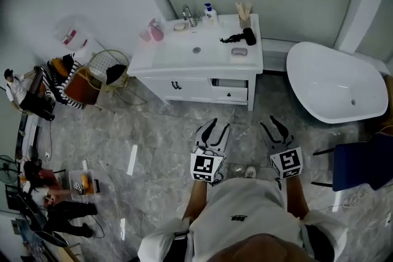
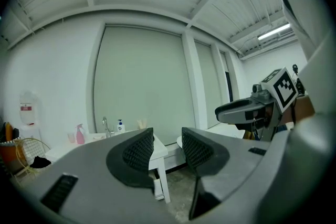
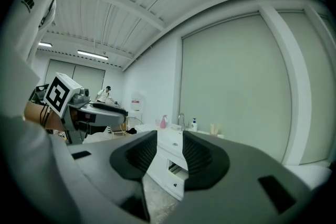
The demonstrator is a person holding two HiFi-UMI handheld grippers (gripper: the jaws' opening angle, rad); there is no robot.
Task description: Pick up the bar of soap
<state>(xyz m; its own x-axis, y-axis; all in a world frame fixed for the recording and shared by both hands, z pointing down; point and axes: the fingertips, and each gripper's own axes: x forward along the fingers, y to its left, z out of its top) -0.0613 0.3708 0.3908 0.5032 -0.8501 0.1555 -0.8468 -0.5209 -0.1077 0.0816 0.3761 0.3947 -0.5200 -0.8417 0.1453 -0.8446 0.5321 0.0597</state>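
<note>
A white vanity (image 1: 166, 58) stands against the far wall. On its top, a beige bar of soap (image 1: 180, 26) rests in a dish beside the faucet (image 1: 187, 14). A greyish block (image 1: 239, 51), perhaps another soap, lies near the front right. Both grippers hover over the floor well short of the vanity. My left gripper (image 1: 220, 124) is open and holds nothing; in its own view its jaws (image 2: 167, 139) frame the vanity corner (image 2: 159, 150). My right gripper (image 1: 268, 121) is also open and holds nothing, and its jaws (image 3: 169, 145) frame the vanity drawers (image 3: 172, 165).
A pink spray bottle (image 1: 156, 30), a blue-capped pump bottle (image 1: 210, 12), a black hair dryer (image 1: 241, 38) and a cup of wooden sticks (image 1: 243, 9) share the top. A white bathtub (image 1: 338, 86) stands at the right, a wire basket (image 1: 107, 69) at the left, a blue chair (image 1: 362, 162) near right.
</note>
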